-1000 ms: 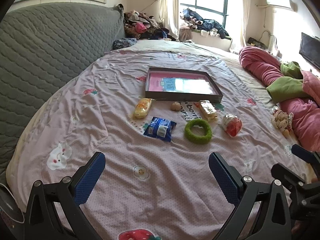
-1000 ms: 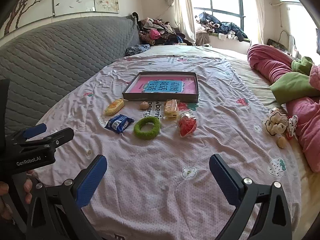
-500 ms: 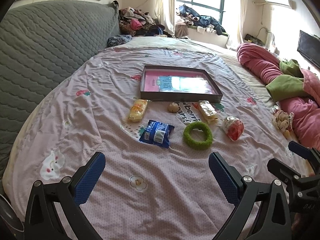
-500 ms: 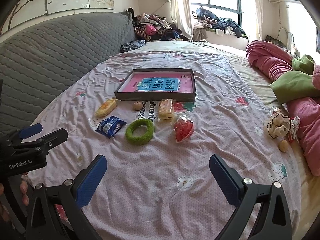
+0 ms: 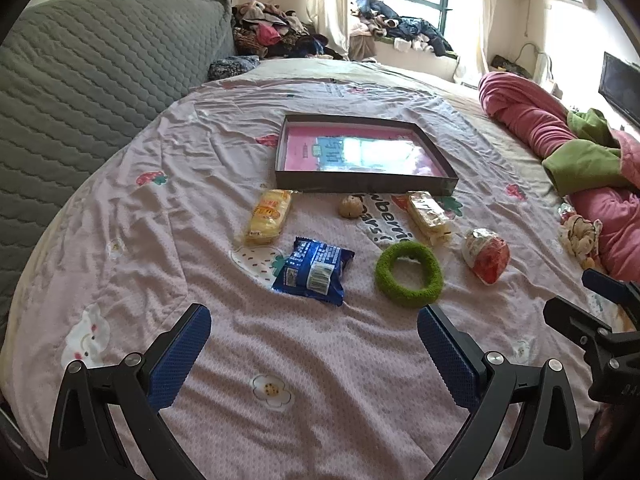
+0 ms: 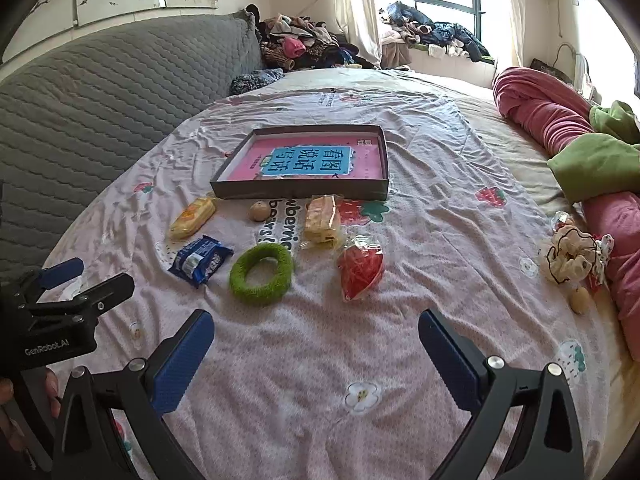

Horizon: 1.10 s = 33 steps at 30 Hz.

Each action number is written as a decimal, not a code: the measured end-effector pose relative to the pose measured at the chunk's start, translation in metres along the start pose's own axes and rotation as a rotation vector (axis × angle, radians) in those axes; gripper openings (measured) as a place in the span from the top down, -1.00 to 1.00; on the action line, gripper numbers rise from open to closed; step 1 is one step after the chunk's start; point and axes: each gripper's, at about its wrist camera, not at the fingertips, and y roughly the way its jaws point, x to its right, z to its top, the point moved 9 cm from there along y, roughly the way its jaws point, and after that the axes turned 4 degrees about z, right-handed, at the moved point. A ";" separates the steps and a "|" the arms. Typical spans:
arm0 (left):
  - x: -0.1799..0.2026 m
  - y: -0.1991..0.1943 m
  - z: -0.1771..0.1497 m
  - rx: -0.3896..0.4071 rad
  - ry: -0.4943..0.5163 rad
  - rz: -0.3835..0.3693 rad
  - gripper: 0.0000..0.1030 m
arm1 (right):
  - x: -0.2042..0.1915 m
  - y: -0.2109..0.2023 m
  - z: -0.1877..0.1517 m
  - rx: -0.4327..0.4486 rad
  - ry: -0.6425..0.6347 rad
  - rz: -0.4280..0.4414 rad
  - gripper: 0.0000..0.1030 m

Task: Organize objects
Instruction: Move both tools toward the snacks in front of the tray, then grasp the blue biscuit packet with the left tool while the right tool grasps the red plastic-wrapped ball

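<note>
Two handheld grippers are hovering over a bed spread with a pink printed sheet (image 5: 360,360), both with their blue-padded jaws spread wide and holding nothing. The left gripper (image 5: 314,344) is pointing toward a blue snack packet (image 5: 314,270) lying just ahead of it, while the right gripper (image 6: 316,346) is hanging over bare sheet short of a green fuzzy ring (image 6: 262,274). Part of a hand (image 6: 28,396) is showing beneath the left tool at the edge of the right wrist view.

The loose items are sitting in a loose cluster just in front of a shallow dark tray (image 5: 360,182) with a pink, blue-labelled bottom: a yellow wrapped cake (image 5: 269,216) at the tray's left corner, a small tan ball (image 5: 351,207) near its front wall, a clear-wrapped pastry (image 5: 428,212) to the right, and a bag of red contents (image 5: 486,256) farthest right. The green ring is lying between the blue packet and the red bag, touching neither. Nothing loose is lying inside the tray.

A rolled pink and green quilt (image 6: 560,120) is lining the bed's right side, with a small cream plush toy (image 6: 572,256) beside it. A grey quilted headboard (image 5: 92,72) is running along the left.
</note>
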 end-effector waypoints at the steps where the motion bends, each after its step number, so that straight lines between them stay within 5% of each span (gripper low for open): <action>1: 0.001 0.004 0.000 -0.007 0.003 0.001 -1.00 | 0.001 0.003 0.001 -0.004 0.001 -0.001 -1.00; 33: 0.004 0.074 0.010 -0.087 0.018 0.034 -1.00 | 0.033 0.064 0.008 -0.102 0.030 0.005 -1.00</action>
